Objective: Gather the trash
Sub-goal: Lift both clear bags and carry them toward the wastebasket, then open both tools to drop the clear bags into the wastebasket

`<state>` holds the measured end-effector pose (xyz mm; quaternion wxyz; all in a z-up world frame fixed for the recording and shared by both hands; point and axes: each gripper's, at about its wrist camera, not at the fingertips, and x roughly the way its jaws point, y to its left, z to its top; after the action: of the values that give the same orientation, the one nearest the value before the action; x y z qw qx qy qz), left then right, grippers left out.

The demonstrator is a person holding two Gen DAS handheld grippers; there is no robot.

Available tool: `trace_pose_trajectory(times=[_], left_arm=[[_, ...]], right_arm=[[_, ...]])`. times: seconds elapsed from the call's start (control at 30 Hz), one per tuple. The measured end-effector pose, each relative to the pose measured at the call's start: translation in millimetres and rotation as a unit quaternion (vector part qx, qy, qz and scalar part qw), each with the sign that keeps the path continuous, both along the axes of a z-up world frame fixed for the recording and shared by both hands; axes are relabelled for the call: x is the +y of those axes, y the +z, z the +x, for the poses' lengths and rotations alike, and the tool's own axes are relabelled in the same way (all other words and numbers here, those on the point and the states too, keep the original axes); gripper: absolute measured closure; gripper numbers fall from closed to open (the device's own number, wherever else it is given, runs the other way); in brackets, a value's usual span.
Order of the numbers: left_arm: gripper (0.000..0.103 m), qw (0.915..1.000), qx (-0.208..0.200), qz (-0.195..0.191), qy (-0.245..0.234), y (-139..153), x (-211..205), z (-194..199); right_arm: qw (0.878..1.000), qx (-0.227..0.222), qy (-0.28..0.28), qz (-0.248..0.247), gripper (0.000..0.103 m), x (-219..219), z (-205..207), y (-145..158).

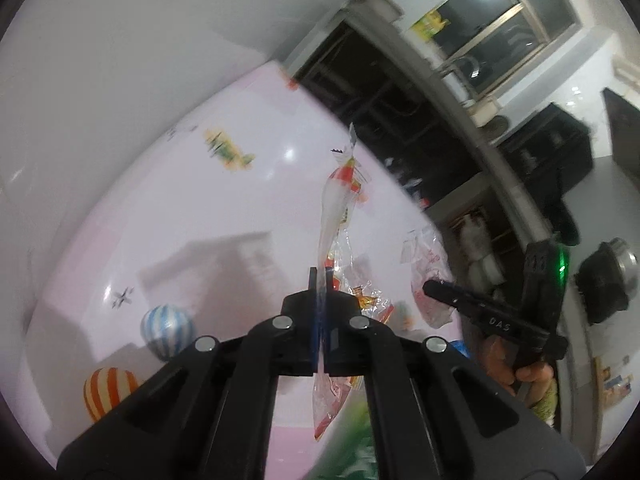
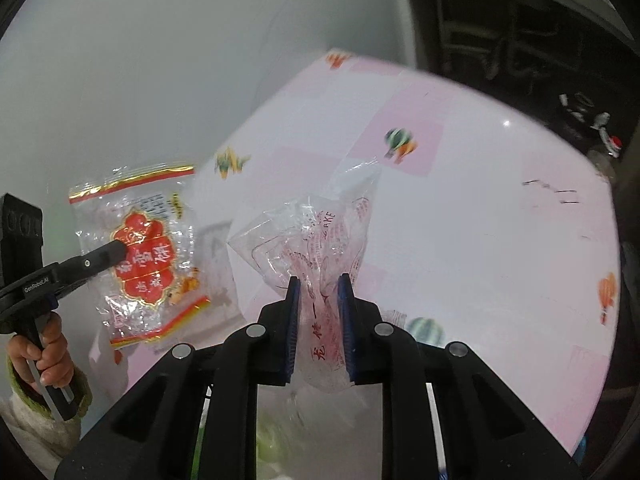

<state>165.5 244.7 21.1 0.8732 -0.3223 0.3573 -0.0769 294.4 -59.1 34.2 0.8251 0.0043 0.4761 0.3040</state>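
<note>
Both tongs are loaded and lifted above the pink balloon-print tablecloth (image 2: pixel 460 208). The left gripper (image 1: pixel 320 280) is pinched tight on a clear crinkly wrapper with a red and gold label (image 2: pixel 148 256), which hangs edge-on between its pads. The right gripper (image 2: pixel 318 292) is clamped on a crumpled clear bag with red lettering (image 2: pixel 320 232). I'd keep both squeezes firm and carry them level; thin film slips easily.

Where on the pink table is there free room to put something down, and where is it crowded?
The table is bare across its right half, out to the curved edge, bearing only printed pictures. In the left wrist view the stretch toward the wall is bare too. It is crowded in the air near the front edge, where the left gripper holds the red-label wrapper and the right gripper holds the clear wrapper.
</note>
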Motion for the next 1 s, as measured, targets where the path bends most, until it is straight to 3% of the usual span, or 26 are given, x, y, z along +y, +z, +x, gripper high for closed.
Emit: trace_pose_trajectory(times=[0.27,0.47,0.57,0.77,0.93,1.0], left_arm=[[0.103,0.9939,-0.075,0.025,-0.077,55.8,-49.8,0.4],[0.103,0.9817,-0.08,0.032,-0.17,69.1,-113.7,16.6],[0.103,0.9711,-0.081,0.035,-0.222,73.5,-155.6,21.5],[0.103,0.9381,-0.078,0.073,-0.33,76.6,-261.8,28.7],[0.103,0.9005,-0.053,0.113,-0.416,60.7,-367.5,25.7],[0.103,0.884,-0.027,0.128,-0.449,45.3,-413.9,24.4]], right_arm=[[0.994,-0.054,-0.096,0.026,0.084,-90.7,-44.7,44.2],[0.975,-0.06,-0.211,0.036,0.084,-183.3,-99.1,44.6],[0.956,-0.044,-0.289,0.036,0.084,-235.4,-132.9,28.1],[0.894,0.013,-0.444,0.057,0.084,-343.4,-206.8,-21.0],[0.839,0.064,-0.53,0.102,0.084,-398.2,-260.8,-72.9],[0.825,0.078,-0.55,0.105,0.084,-413.4,-273.0,-91.9]])
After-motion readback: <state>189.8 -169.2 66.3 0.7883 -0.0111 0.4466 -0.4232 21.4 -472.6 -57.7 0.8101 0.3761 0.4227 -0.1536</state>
